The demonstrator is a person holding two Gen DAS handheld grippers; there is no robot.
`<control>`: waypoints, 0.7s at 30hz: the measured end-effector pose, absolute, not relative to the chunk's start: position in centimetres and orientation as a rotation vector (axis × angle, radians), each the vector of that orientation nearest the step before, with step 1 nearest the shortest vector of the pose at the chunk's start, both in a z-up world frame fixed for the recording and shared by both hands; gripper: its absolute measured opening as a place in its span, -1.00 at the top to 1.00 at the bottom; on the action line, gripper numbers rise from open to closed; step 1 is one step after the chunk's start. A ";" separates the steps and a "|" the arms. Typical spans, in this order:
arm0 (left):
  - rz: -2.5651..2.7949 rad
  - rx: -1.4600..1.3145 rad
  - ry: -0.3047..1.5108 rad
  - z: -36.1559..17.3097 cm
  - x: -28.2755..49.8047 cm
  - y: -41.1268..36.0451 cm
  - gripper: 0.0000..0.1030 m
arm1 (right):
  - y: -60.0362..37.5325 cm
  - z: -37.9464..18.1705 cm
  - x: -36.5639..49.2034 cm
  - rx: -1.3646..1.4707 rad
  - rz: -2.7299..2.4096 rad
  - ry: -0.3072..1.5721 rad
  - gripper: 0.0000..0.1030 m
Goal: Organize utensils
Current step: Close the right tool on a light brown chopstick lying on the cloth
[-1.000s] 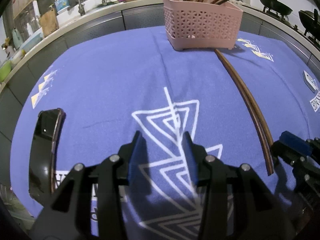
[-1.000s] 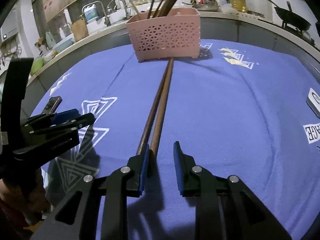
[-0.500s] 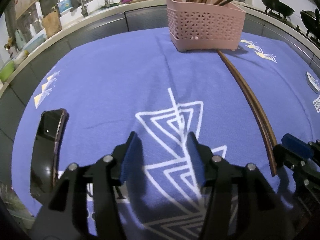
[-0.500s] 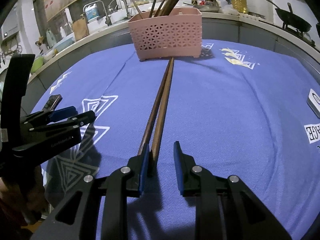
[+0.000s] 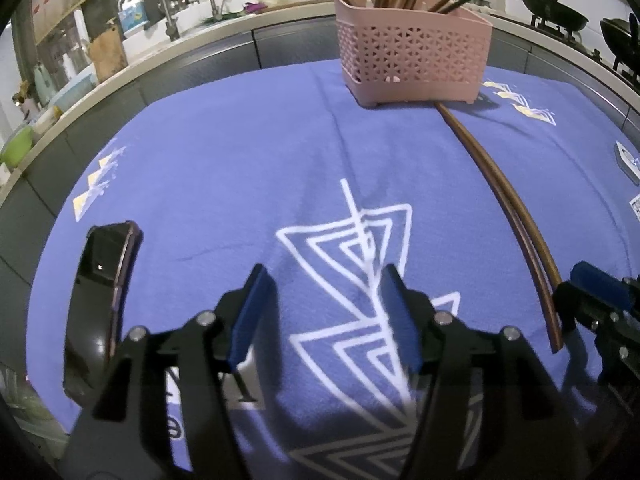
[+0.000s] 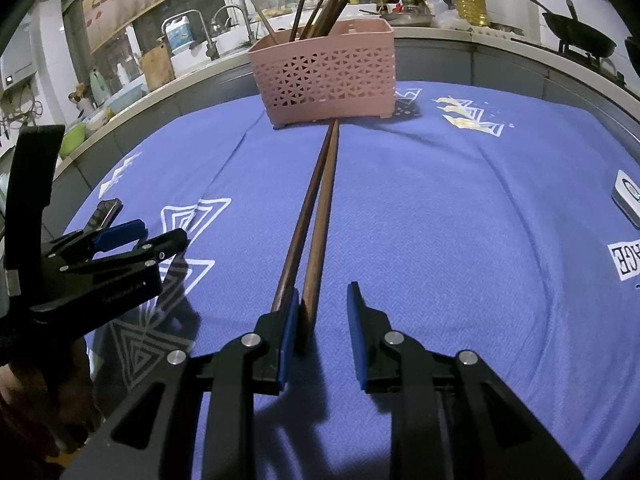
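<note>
At the far left of the blue cloth (image 5: 240, 168) lies a dark phone (image 5: 100, 304), flat, near the cloth's edge. Just to its right the left gripper (image 5: 326, 316) hangs over the white triangle print (image 5: 360, 280); its jaws have just been opening and now stand released, with nothing between the blue pads but bare cloth. No utensil lies near these fingers.

Further right, in the left wrist view, a pair of brown chopsticks (image 5: 516, 220) runs in a long line from the foot of the pink basket (image 5: 412, 60) down toward the right gripper (image 5: 592, 296), which shows at the picture's right edge.

In the right wrist view the left gripper (image 6: 132, 240) sits at the left, well apart from the chopsticks (image 6: 316, 216). The sticks lie side by side on the cloth, their far tips meeting at the base of the pink basket (image 6: 324, 76), their near ends reaching the right gripper (image 6: 322, 308). The near end of the right-hand stick sits between the jaws, tight against the inner face of the left pad; the left-hand stick ends just outside that pad, or behind it, and which cannot be told. A clear gap separates the sticks from the right pad, so the jaws are partly spread and grasp nothing.

The basket stands upright at the cloth's far side with more chopsticks (image 6: 328, 4) leaning out of it. A small white device (image 6: 628, 196) lies at the cloth's right edge.
</note>
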State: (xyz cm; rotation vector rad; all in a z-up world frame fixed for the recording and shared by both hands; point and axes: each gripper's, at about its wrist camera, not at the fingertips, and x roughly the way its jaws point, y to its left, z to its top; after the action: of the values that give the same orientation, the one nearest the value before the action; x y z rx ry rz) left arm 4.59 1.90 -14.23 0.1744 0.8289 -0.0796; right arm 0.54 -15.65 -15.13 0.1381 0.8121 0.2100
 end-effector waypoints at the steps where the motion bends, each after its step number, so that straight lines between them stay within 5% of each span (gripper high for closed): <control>1: -0.080 0.174 0.829 -14.2 4.6 1.9 -0.10 | -15.9 -15.1 0.5 0.138 0.201 0.810 0.56; 4: -0.079 0.175 0.829 -14.2 4.6 1.9 -0.11 | -17.1 -15.2 0.5 0.171 0.170 0.811 0.78; 21: -0.071 0.184 0.826 -14.1 4.9 1.8 -0.15 | -19.1 -15.5 -2.4 0.183 0.135 0.822 0.80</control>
State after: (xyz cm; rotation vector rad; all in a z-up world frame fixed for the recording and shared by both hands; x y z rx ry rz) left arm 4.87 1.77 -14.11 0.1836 0.8259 -0.0711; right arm -2.40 -19.09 -15.51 0.1830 0.8223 0.1349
